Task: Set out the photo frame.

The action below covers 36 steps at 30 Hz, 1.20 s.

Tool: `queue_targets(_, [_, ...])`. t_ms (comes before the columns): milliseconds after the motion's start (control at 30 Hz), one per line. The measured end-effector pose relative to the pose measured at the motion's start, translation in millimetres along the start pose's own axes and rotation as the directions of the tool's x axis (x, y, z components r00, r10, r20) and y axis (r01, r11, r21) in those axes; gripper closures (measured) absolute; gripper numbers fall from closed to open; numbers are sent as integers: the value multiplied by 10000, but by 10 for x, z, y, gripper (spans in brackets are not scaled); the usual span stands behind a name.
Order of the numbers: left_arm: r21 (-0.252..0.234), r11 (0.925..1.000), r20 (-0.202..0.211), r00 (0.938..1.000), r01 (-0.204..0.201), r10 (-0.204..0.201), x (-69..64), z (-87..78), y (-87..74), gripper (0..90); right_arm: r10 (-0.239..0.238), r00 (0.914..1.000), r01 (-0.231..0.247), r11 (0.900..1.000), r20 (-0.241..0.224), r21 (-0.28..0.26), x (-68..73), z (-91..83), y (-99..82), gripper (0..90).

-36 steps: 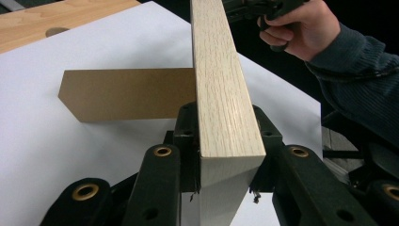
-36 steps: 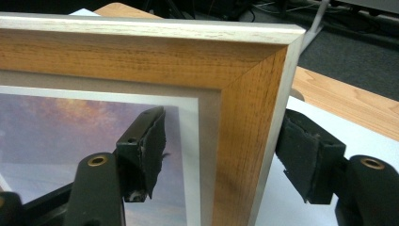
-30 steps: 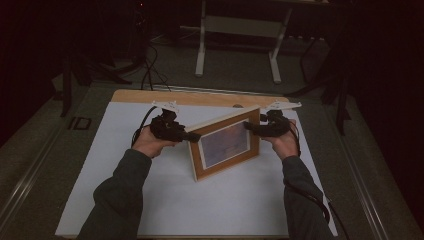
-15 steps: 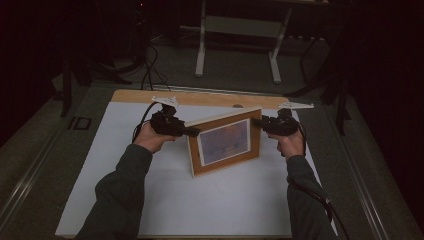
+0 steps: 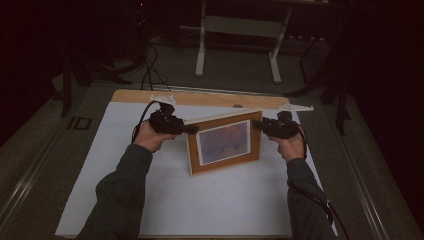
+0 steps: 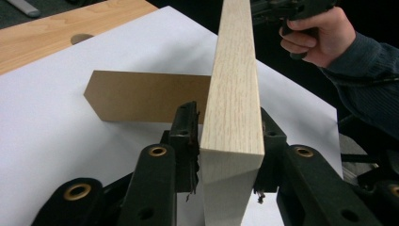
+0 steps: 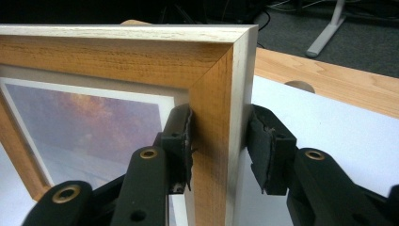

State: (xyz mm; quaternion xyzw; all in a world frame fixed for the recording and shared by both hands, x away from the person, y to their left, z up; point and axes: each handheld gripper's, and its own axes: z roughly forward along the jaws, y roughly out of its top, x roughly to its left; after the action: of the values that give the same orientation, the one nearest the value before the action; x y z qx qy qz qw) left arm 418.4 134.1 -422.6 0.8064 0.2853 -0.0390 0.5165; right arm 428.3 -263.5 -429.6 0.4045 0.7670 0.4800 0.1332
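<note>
So both forearms come in from the near edge of the white sheet [image 5: 200, 200], and each hand has its tongs clamped on one side of the wooden picture frame [image 5: 225, 142]. The left gripper [image 5: 192, 130] is pinching the frame's left edge near the top, jaws tight on both faces in the left gripper view. The right gripper [image 5: 259, 125] has the right edge, one jaw pressed on the front; the other looks a hair off the back. The frame stands between them, tilted, bottom edge on the sheet. Behind it lies its brown back stand [image 6: 146, 96]. Beyond the tongs is the bare wooden table edge [image 5: 200, 97], then a white table leg frame [image 5: 240, 45].
</note>
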Motion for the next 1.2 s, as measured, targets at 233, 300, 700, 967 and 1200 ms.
queue_targets(233, [-75, 9994, -295, 9990, 335, -337, -3, -38, -26, 642, 51, 9996, -48, 9999, 277, -95, 46, -28, -37, 619])
queue_targets(300, [-34, 9995, -334, 9990, 312, -313, -11, -54, -37, 642, 94, 9993, -89, 9999, 357, -124, 64, -44, -50, 620])
queue_targets(700, [-529, 9978, -587, 9974, 395, -426, -6, -90, -37, 672, 249, 9971, -242, 9996, 716, -117, 160, -112, -116, 619])
queue_targets(967, [-726, 9960, -760, 9954, 523, -578, 27, -87, -36, 652, 313, 9938, -306, 9995, 1071, -86, 287, -170, -177, 618])
queue_targets(1200, [-792, 9959, -764, 9958, 439, -499, 61, -82, -31, 633, 576, 9907, -548, 9982, 1235, -254, 372, -216, -242, 619])
